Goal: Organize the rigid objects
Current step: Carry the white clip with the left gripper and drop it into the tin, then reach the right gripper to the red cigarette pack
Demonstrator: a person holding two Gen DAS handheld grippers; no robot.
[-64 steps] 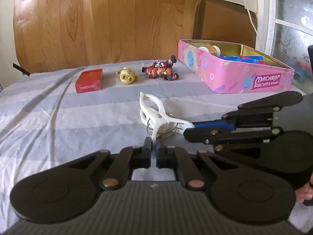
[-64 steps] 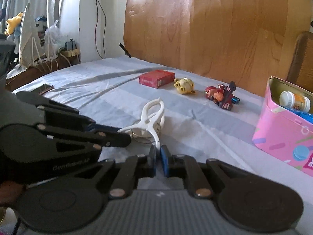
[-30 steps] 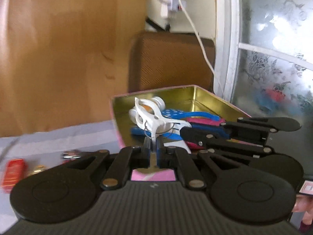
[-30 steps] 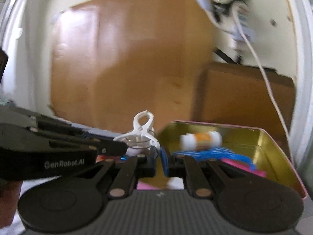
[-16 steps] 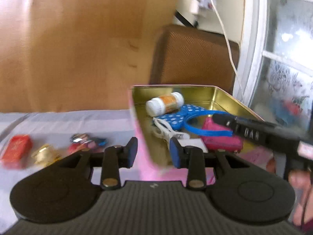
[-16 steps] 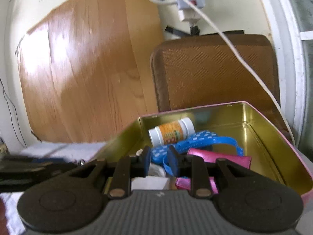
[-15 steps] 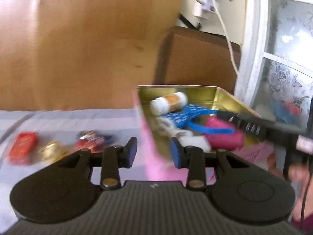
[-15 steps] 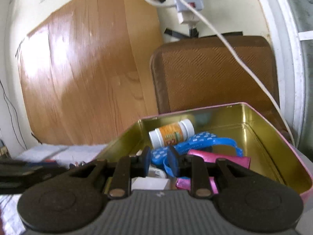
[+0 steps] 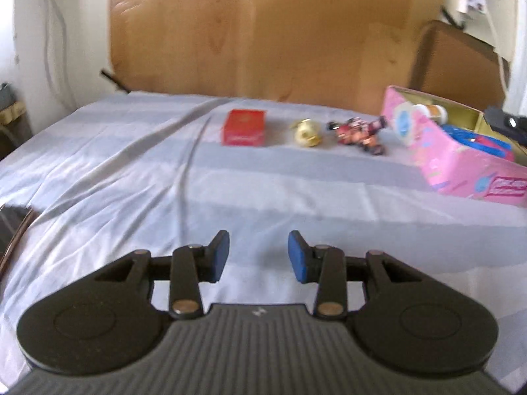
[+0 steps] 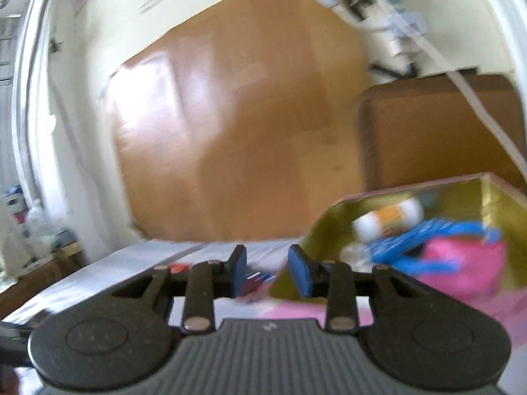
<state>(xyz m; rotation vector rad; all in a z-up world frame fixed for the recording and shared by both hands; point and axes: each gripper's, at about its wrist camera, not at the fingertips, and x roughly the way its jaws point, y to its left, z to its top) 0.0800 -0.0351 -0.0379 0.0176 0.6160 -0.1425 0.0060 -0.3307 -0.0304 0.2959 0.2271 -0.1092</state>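
My left gripper [image 9: 258, 256] is open and empty, low over the striped bedsheet. Ahead of it lie a red box [image 9: 243, 127], a small gold toy [image 9: 307, 132] and a red toy figure [image 9: 360, 133] in a row. The pink biscuit tin [image 9: 451, 158] stands at the right. My right gripper [image 10: 266, 271] is open and empty, near the tin's [image 10: 332, 210] left corner. Inside the tin I see a white bottle [image 10: 388, 219], a blue headband [image 10: 428, 233] and a pink item [image 10: 461, 263]. The right gripper's tip [image 9: 504, 121] shows over the tin in the left wrist view.
A wooden headboard [image 9: 263, 33] stands behind the bed. A brown chair back [image 10: 434, 131] is behind the tin. Cables and a power strip [image 10: 402, 29] hang on the wall. The bed's left edge [image 9: 19, 223] drops off at the left.
Both grippers let go of the white clip into the tin and opened. The left gripper swung back left over the bed; the right gripper turned left, away from the tin.
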